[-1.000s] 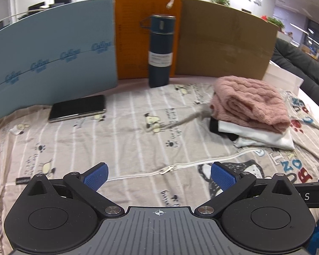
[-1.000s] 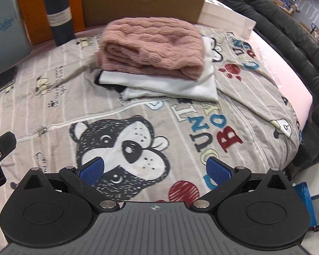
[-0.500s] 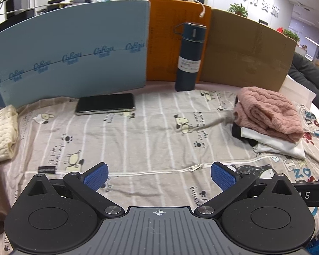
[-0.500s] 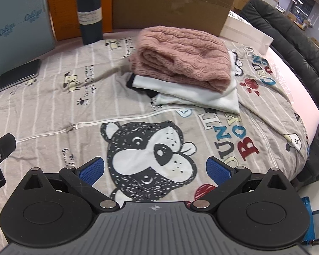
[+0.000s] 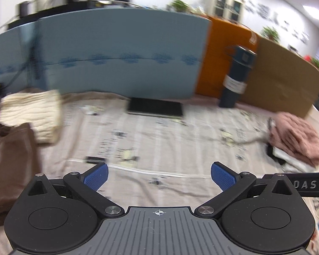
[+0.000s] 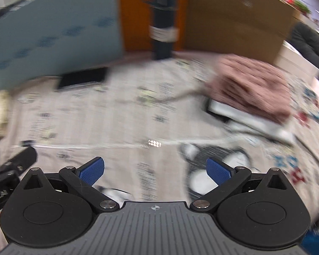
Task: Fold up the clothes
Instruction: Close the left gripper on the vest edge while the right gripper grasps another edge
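Left tongs (image 5: pixel 158 175), right tongs (image 6: pixel 155 170) apart, empty; one pink sweater (image 6: pixel 251 87), one flask (image 6: pixel 162 23)

A folded pink knitted sweater (image 6: pixel 251 89) lies on a folded white garment (image 6: pixel 247 118) — at the right. A cream ribbed knit (image 5: pixel 32 114) and a brown cloth (image 5: pixel 9 165) lie unfolded — at the left.

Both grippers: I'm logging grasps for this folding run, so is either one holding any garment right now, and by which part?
Nothing is held. The left gripper and the right gripper both stand open above the printed sheet, with nothing between their fingers.
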`<state>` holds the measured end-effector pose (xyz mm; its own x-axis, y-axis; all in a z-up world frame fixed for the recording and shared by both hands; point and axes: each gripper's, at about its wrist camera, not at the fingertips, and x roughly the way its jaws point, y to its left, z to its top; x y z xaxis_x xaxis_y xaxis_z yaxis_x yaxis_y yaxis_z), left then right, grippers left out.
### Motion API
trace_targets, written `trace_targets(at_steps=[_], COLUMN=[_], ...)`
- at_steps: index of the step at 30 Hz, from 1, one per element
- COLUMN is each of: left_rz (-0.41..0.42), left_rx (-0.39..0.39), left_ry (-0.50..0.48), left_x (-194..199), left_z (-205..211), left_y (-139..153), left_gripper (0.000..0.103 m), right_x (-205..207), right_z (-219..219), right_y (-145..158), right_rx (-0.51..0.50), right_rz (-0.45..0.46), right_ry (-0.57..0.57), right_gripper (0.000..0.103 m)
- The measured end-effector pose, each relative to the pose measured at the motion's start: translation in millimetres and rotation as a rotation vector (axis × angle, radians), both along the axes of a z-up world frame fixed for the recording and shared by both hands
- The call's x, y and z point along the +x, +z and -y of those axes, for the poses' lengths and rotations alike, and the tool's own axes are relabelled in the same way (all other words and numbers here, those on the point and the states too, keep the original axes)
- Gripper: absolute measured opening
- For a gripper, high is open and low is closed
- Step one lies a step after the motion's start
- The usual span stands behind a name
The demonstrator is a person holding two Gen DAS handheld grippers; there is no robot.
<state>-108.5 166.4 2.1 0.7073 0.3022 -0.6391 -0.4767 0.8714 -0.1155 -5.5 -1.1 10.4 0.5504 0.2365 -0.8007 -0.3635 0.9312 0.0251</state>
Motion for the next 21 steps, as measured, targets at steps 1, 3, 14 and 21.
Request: trace_targets(at_steps=[1, 3, 14, 21], left_rz=[0.005, 0.019, 0.151, 0.15], left_rx=[0.005, 0.01, -0.038, 0.02], left_ry=[0.046, 0.132, 0.627, 0.978], left_x=[-7.2, -22.3, -141.9, -222.4], left_z=[-8.2, -26.2, -129.7, -177.9], left_y=[0.1, -0.1, -17.7, -36.2], left_gripper=[0.103, 0.103, 0.103, 0.102], right_x=[-1.9, -6.9, -24.7, -36.7], right_z=[-9.9, -29.3, -153.3, -241.2], right_y=[1.2, 4.8, 5.1, -17.5], right_rx=[0.019, 0.071, 0.285, 0.381], right_rz=[0.009, 0.025, 0.001, -0.088], right_ry=[0.036, 0.111, 0.506, 0.735], right_gripper=[0.103, 0.103, 0.103, 0.103])
